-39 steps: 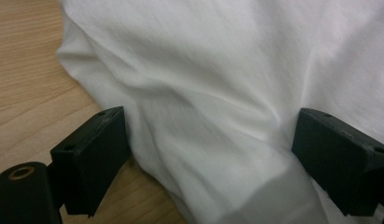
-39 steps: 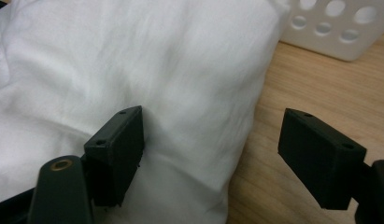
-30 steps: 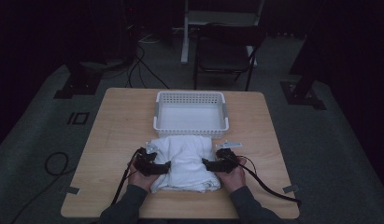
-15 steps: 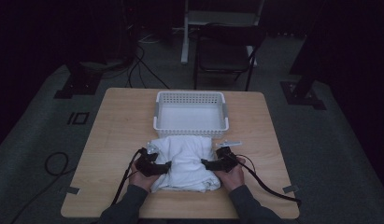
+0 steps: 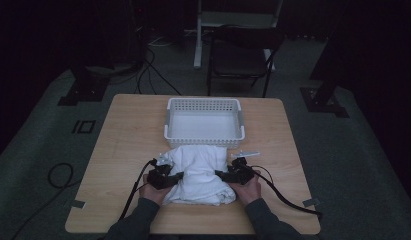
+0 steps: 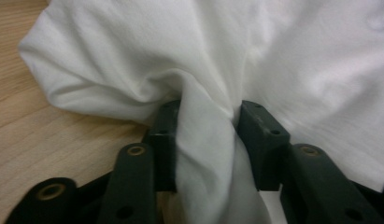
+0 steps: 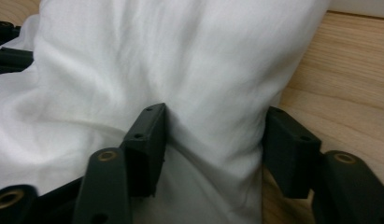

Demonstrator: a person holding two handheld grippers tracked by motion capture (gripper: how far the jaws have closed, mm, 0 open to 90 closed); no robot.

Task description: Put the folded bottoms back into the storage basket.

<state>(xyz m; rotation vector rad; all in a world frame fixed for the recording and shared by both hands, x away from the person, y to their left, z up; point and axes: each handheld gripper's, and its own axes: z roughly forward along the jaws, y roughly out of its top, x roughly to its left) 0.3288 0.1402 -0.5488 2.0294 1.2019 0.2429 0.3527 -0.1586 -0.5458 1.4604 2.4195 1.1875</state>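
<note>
Dim room, wooden table, white cloth, basket

You have one white cloth bunched on one wooden table, one white basket behind it, two grippers, your left gripper and right gripper, one dark chair beyond.

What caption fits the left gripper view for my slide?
Left gripper pinching a fold of white cloth on the wooden table.
</note>
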